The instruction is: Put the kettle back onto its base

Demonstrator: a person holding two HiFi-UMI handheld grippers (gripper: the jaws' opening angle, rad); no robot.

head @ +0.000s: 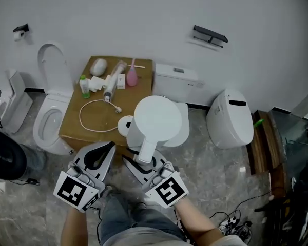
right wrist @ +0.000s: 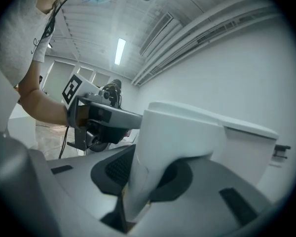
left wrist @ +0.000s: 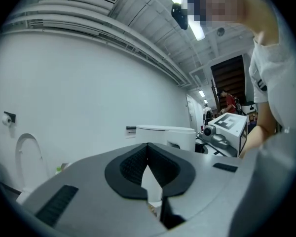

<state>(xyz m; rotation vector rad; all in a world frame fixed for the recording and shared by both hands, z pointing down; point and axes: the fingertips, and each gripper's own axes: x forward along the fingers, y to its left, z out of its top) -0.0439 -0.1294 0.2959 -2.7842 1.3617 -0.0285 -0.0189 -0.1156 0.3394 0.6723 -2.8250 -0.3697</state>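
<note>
A white kettle [head: 157,121] hangs over the floor beside a cardboard box [head: 74,124]. My right gripper [head: 145,162] is shut on its handle [head: 148,148]. In the right gripper view the handle [right wrist: 140,181] fills the space between the dark pads, with the kettle body [right wrist: 202,132] ahead. The round white base [head: 125,125] sits at the box's near right corner, just left of the kettle, and its white cord [head: 92,118] loops across the box. My left gripper [head: 107,150] hovers left of the handle, its jaws meeting at the tips [left wrist: 148,149] with nothing between them.
On the box lie bottles, a pink bulb [head: 132,77] and small packs. An open toilet [head: 49,111] stands left of it. A cistern [head: 175,81] and a white bin [head: 230,118] stand to the right, then wooden boards [head: 264,140]. Cables [head: 231,222] lie on the floor.
</note>
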